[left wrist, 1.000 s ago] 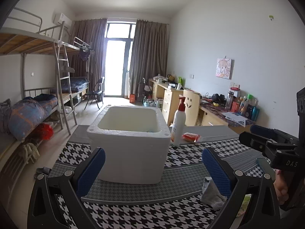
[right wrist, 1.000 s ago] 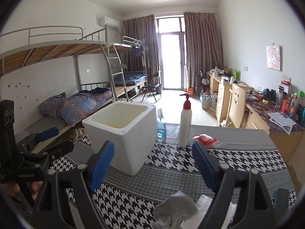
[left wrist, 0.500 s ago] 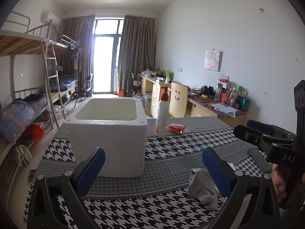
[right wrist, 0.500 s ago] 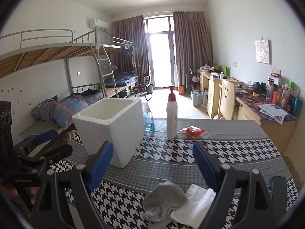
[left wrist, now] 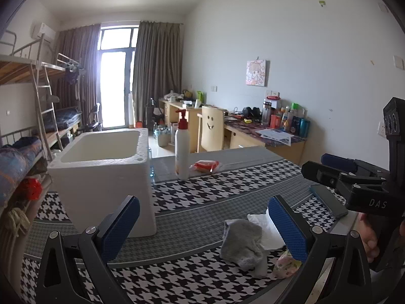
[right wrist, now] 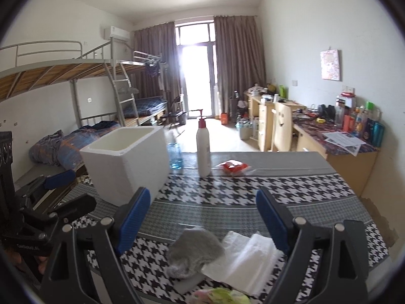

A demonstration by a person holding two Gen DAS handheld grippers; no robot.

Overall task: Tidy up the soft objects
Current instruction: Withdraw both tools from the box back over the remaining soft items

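Note:
A crumpled grey sock (left wrist: pixel 243 240) lies on the houndstooth tablecloth beside a white folded tissue (left wrist: pixel 265 230) and a small pink floral cloth (left wrist: pixel 286 266). My left gripper (left wrist: pixel 203 228) hangs open above the cloth, left of the sock, with nothing between its blue pads. In the right wrist view the sock (right wrist: pixel 195 250), the tissue (right wrist: pixel 245 261) and the floral cloth (right wrist: pixel 220 296) lie just below my right gripper (right wrist: pixel 202 221), which is wide open and empty. The white foam box (left wrist: pixel 106 172) stands open-topped at the left; it also shows as the foam box (right wrist: pixel 126 162).
A white pump bottle (left wrist: pixel 182 149) and a red packet (left wrist: pixel 206 166) stand at the table's far side, with a blue-liquid bottle (right wrist: pixel 174 154) behind the box. A dark phone (left wrist: pixel 329 200) lies at the right edge. Bunk beds and desks line the room.
Both views have swung: the foam box has slid left, and the sock, tissue and floral cloth have come fuller into view near the fingers. Both grippers stay open.

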